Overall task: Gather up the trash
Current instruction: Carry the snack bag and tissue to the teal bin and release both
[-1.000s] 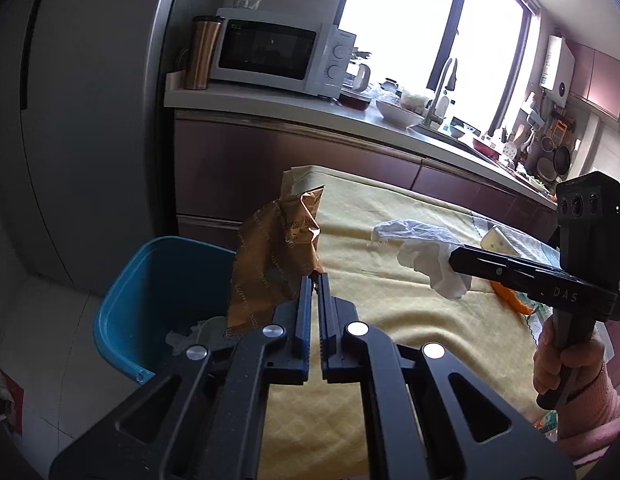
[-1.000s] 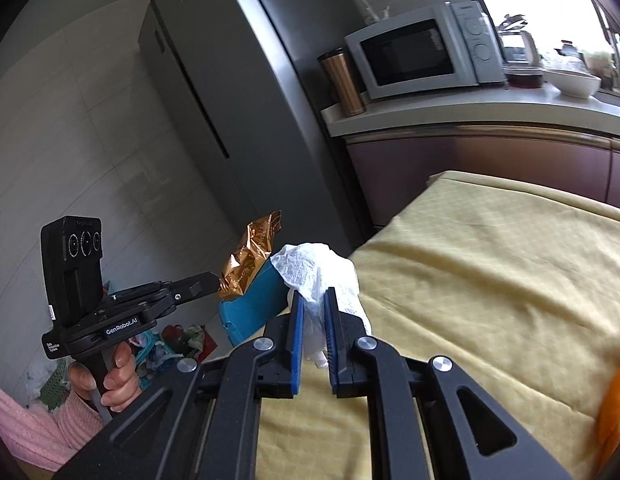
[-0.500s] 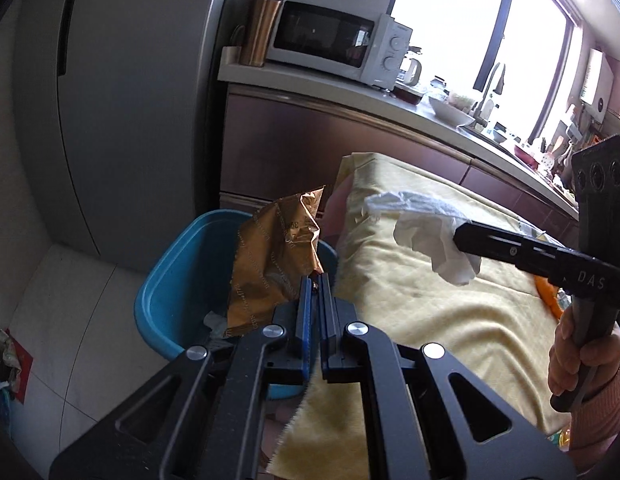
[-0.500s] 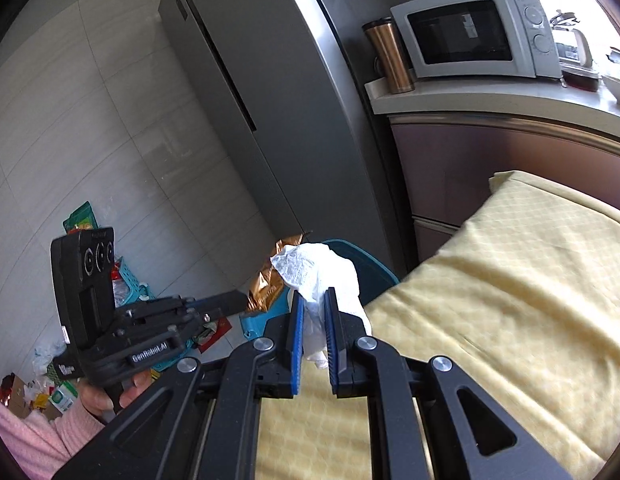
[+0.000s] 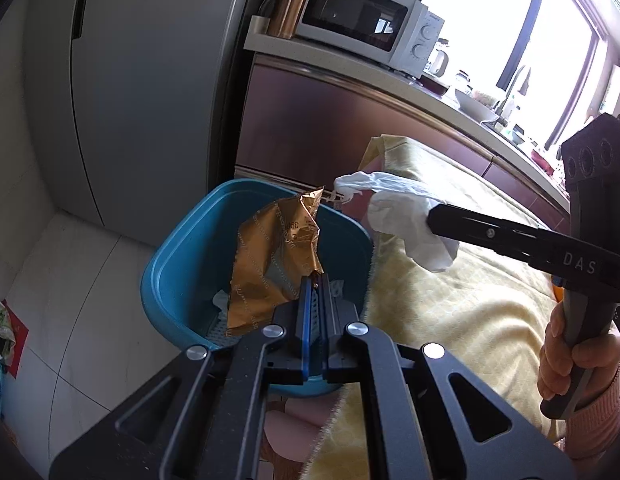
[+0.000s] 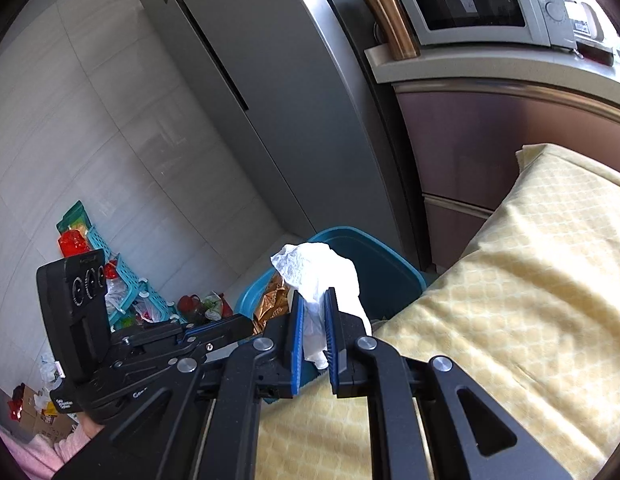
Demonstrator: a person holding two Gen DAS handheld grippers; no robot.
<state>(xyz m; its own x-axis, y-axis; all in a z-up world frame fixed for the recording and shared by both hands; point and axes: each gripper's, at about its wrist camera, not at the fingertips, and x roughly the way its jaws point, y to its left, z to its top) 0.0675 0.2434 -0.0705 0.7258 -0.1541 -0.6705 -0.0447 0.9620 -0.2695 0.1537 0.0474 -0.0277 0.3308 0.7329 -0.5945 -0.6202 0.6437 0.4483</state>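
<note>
Wrapper [image 5: 276, 256] sits clamped in left gripper [image 5: 315, 280] above the blue bin [image 5: 182, 264]; right gripper [image 6: 313, 312] pinches tissue [image 6: 317, 272]. Release only once centred over it.

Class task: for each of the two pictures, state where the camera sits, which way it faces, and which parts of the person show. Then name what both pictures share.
Left wrist view: sits on the left gripper, faces down over the blue bin; shows its fingers shut on a gold wrapper, plus the right hand.
Right wrist view: sits on the right gripper, faces the bin past the table's yellow cloth; shows its fingers shut on a white tissue, plus a pink sleeve.
Shared: bin, wrapper, tissue, cloth, fridge, microwave.
</note>
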